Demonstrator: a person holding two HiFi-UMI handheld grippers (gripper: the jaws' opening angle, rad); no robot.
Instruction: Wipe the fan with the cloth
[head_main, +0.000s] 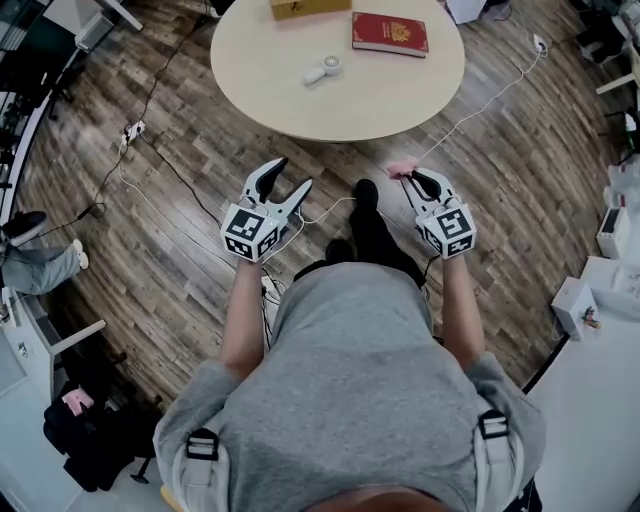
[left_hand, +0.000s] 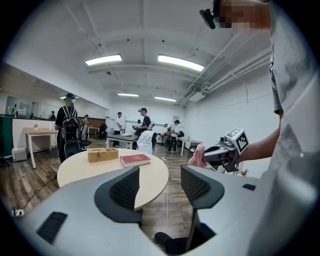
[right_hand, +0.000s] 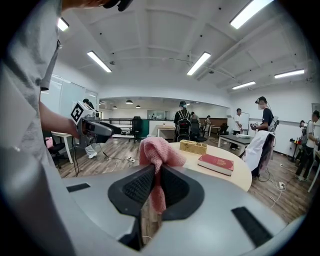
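Left gripper (head_main: 290, 174): left of centre in the head view; black jaws released, spread wide, nothing between them.
Right gripper (head_main: 418, 177): right of centre; black jaws clenched on the pink knitted cloth (right_hand: 157, 155), which bunches above the tips.
Floor (head_main: 180, 240): dark wood planks under both grippers.
Surface (head_main: 400, 95): round cream tabletop, upper centre, apart from both grippers.
Fan (head_main: 324, 69): small white handheld fan lying on the surface, left of its middle, untouched.
Book (head_main: 389, 33): red hardcover, upper right of the fan.
Box (head_main: 308, 7): tan woven box at the far edge, cut off by the top of the frame.
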